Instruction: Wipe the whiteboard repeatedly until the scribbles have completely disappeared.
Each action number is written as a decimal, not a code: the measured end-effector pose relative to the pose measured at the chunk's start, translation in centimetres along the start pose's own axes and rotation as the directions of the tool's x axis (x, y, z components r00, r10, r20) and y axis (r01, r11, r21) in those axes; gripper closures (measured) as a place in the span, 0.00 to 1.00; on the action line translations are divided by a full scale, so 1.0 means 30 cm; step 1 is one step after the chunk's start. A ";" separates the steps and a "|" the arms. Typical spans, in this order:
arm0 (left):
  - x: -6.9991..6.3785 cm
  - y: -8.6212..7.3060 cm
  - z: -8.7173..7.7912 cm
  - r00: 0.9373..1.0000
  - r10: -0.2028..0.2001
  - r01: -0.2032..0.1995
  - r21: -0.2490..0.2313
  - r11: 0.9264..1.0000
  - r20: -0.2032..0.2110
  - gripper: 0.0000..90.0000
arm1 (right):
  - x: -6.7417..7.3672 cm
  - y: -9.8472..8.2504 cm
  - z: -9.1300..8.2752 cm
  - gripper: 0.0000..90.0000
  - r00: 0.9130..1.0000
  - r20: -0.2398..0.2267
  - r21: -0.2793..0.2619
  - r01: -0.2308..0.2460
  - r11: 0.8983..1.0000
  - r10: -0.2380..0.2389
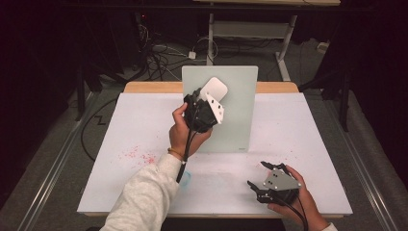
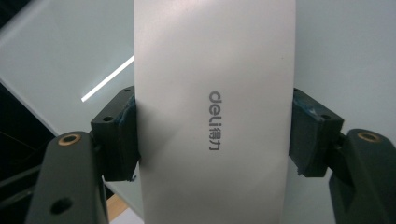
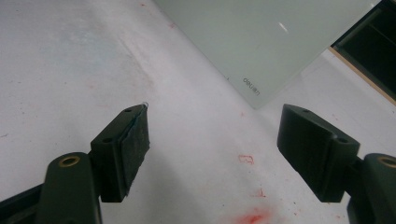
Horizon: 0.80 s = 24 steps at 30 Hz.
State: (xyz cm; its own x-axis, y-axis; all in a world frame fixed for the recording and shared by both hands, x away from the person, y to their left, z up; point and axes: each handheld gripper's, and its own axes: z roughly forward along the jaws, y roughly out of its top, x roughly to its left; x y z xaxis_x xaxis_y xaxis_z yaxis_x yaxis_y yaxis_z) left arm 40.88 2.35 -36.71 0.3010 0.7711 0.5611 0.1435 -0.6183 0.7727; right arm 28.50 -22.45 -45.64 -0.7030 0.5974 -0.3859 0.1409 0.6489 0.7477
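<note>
Right now my left gripper [image 1: 204, 103] has its two jaws clamped on the long sides of a white Deli whiteboard eraser [image 2: 215, 116], and I hold it up over the upper left part of the pale glass board [image 1: 235, 115] that lies flat at the far middle of the table [image 1: 110, 159]. In the left gripper view the eraser's smooth back with its grey logo faces the camera, and the board spreads behind it; I cannot tell from any view whether the eraser's face already touches the glass or sits just above it. My right gripper [image 1: 267, 180] rests low near the front right of the table, jaws spread wide with nothing between them, pointed toward the board's near corner [image 3: 254, 93].

I judge the step in hand to be wiping the board, at or close to its start. The board looks clean to me, while red marks [image 1: 139, 155] speckle the white table cover beside it. Next I should press the eraser flat on the glass and sweep it across with even pressure, keeping the clamp firm so it does not twist; the free right gripper could steady the board's edge if it slides.
</note>
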 end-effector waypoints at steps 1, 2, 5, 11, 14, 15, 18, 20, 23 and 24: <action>-0.004 -0.015 -0.002 1.000 0.006 -0.006 0.002 1.000 0.003 0.32 | 0.000 0.000 -0.001 0.29 1.000 0.004 0.000 -0.002 1.000 0.002; -0.007 -0.029 -0.005 1.000 0.016 -0.016 0.006 1.000 0.005 0.32 | -0.001 -0.001 -0.001 0.29 1.000 0.006 0.000 -0.003 1.000 0.003; -0.008 -0.065 -0.012 1.000 0.017 -0.018 0.019 1.000 0.025 0.32 | -0.003 -0.002 0.001 0.29 1.000 0.006 -0.004 -0.001 1.000 0.001; -0.008 -0.119 -0.024 0.998 0.034 -0.037 0.046 0.998 0.049 0.32 | 0.001 0.001 0.001 0.29 1.000 0.002 -0.001 0.001 1.000 -0.001; 0.002 -0.153 -0.033 0.997 0.022 -0.026 0.055 0.998 0.078 0.32 | -0.001 0.001 -0.001 0.28 1.000 0.007 -0.002 -0.001 1.000 0.001; 0.005 -0.165 -0.036 0.996 0.024 -0.028 0.059 0.998 0.081 0.32 | -0.001 0.001 -0.001 0.28 1.000 0.007 -0.003 -0.004 1.000 0.004; 0.021 -0.200 -0.045 0.995 0.030 -0.036 0.068 0.997 0.095 0.32 | -0.001 0.000 0.000 0.28 1.000 0.006 0.000 -0.002 1.000 0.002; 0.036 -0.219 -0.048 0.994 0.018 -0.025 0.070 0.997 0.108 0.32 | 0.001 0.000 0.000 0.28 1.000 0.007 0.002 -0.002 1.000 0.002; 0.057 -0.234 -0.062 0.991 0.002 -0.012 0.071 0.997 0.135 0.32 | 0.001 0.003 0.000 0.28 1.000 0.007 -0.002 0.004 1.000 -0.004; 0.064 -0.238 -0.067 0.990 -0.004 -0.006 0.073 0.997 0.144 0.32 | 0.001 0.003 -0.001 0.28 1.000 0.008 -0.004 0.004 1.000 -0.004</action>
State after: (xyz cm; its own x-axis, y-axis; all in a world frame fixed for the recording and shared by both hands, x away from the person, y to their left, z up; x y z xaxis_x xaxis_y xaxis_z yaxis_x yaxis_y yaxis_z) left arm 38.53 8.56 -40.56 0.4332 0.7436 0.5093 0.2100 -0.6328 0.7453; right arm 28.48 -22.39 -45.55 -0.6983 0.5982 -0.3930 0.1352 0.6494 0.7483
